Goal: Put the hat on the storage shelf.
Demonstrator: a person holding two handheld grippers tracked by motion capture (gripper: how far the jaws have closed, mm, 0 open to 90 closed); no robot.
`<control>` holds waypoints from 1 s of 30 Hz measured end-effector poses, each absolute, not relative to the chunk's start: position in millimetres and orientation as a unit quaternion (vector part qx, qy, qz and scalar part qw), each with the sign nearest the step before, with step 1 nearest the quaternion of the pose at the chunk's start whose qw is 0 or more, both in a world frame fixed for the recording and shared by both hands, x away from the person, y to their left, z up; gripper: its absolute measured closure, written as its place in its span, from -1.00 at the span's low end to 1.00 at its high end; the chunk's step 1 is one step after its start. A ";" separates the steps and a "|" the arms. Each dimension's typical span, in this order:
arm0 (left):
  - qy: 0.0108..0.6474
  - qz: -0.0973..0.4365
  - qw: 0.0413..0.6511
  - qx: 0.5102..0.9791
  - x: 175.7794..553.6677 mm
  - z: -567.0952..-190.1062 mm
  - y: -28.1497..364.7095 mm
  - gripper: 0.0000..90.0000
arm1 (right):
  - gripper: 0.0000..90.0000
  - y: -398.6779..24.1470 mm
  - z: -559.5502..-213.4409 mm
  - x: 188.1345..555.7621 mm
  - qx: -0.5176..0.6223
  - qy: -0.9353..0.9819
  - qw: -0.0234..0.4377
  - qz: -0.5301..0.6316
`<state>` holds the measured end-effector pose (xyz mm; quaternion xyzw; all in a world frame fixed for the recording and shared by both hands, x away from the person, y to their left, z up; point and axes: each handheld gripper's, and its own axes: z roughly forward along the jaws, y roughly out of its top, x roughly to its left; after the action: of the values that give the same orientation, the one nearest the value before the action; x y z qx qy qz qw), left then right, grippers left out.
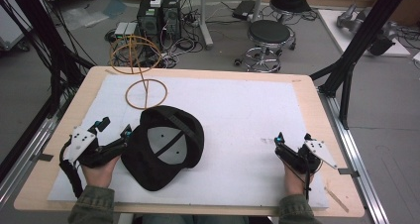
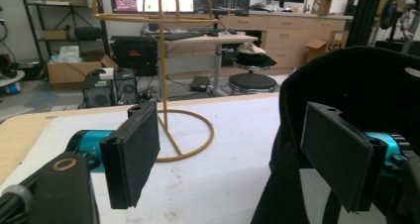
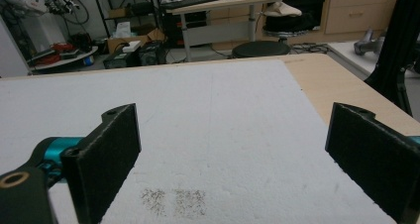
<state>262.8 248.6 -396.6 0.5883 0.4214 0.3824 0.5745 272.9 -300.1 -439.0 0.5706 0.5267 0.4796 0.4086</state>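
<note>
High view shows a black cap (image 1: 163, 147) lying upside down on the white mat (image 1: 237, 115), at the near left of the bench (image 1: 307, 92). You can see its grey inside and a strap across the back. The left gripper (image 1: 116, 127) is spread wide, one jaw touching the cap's left edge. The right gripper (image 1: 293, 137) is spread wide too, well apart on the right. A wire stand (image 1: 143, 68) is behind the cap.
</note>
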 end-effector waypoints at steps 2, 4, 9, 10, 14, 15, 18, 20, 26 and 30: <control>0.419 0.379 0.575 0.591 263.7 -396.1 247.2 -0.48 | -0.87 -300.1 -439.1 272.9 0.570 0.528 0.409 0.479; 0.416 0.374 0.575 0.598 264.9 -395.2 244.7 -0.47 | -0.87 -299.9 -439.2 273.1 0.570 0.527 0.409 0.480; 0.406 0.361 0.572 0.614 268.5 -394.3 239.3 -0.45 | -0.87 -299.9 -439.2 273.1 0.570 0.529 0.408 0.478; 0.403 0.361 0.572 0.617 269.5 -393.9 237.8 -0.45 | -0.87 -299.9 -439.2 273.1 0.570 0.529 0.409 0.478; 0.392 0.357 0.575 0.623 272.7 -391.7 233.2 -0.46 | -0.87 -300.1 -439.2 273.3 0.569 0.530 0.408 0.479; 0.392 0.357 0.575 0.623 272.7 -391.7 233.2 -0.46 | -0.87 -300.3 -439.3 273.5 0.568 0.531 0.409 0.478; 0.383 0.358 0.572 0.631 276.0 -389.3 229.7 -0.47 | -0.87 -300.3 -439.1 273.3 0.569 0.529 0.408 0.480; 0.378 0.362 0.569 0.634 278.2 -386.7 227.4 -0.48 | -0.87 -300.5 -438.8 273.1 0.570 0.528 0.406 0.481; 0.378 0.355 0.568 0.640 283.7 -384.9 222.2 -0.48 | -0.87 -299.5 -438.9 274.0 0.566 0.533 0.404 0.482; 0.376 0.348 0.568 0.644 287.3 -384.2 218.3 -0.47 | -0.87 -299.2 -439.0 274.5 0.563 0.535 0.404 0.484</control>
<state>287.3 218.3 -384.2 0.6442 0.3757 0.3478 0.5682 274.5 -299.2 -439.0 0.5628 0.5352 0.4836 0.4037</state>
